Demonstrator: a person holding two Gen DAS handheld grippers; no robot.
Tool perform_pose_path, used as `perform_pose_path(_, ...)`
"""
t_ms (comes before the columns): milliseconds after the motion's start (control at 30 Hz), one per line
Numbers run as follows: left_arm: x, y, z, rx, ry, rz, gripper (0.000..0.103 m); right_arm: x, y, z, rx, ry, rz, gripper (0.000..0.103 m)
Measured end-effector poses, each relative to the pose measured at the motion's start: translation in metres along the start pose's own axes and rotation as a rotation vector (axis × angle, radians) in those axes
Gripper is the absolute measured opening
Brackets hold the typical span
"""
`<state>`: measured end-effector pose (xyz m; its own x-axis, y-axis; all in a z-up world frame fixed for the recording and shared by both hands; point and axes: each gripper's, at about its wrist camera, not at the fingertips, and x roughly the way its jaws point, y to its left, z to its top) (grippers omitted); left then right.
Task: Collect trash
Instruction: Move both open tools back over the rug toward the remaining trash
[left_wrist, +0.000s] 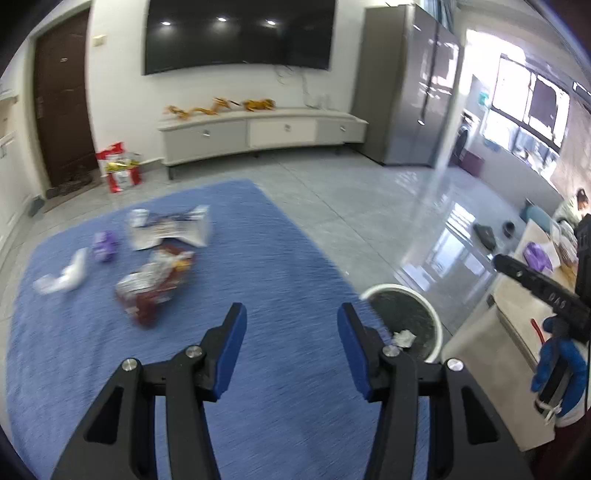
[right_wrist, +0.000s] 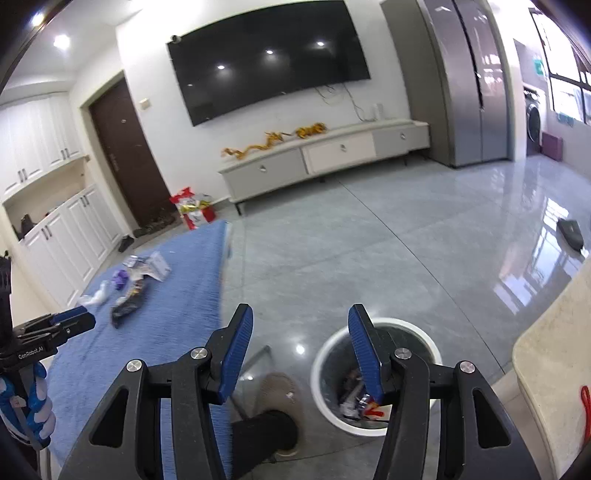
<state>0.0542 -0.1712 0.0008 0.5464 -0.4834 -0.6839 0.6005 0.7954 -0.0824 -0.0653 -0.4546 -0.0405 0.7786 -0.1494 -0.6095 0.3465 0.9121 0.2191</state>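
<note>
Blue rug (left_wrist: 258, 258) holds wrappers (left_wrist: 151, 284) ahead-left of the gaping left tongs (left_wrist: 291, 321); right tongs (right_wrist: 301, 325) gape above the bin (right_wrist: 325, 369).

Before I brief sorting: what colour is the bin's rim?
White rim, dark inside; right wrist view shows it best.

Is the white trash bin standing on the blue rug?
No, the white trash bin stands on the grey tile floor, beside the blue rug.

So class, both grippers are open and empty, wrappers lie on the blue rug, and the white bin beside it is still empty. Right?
Not quite: the white bin already holds trash, as the right wrist view shows. The left gripper and right gripper are open and empty, and wrappers lie on the blue rug.
</note>
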Motion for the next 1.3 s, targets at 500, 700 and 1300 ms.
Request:
perform_pose_path(500,-0.108,0.157,-0.062,-0.267,-0.134,0.191,0.059,-0.027,0.111,0.010,-0.160,-0.024,0.140,0.055)
perform_pose_path(700,-0.133,0.187,-0.082,-0.335,-0.163,0.245,0.059,-0.030,0.139,0.008,-0.212,-0.023,0.192,0.056)
perform_pose_path(1300,-0.145,0.193,-0.097,-0.399,-0.157,0.294,0.059,-0.023,0.142,0.000,-0.192,-0.018,0.252,0.058)
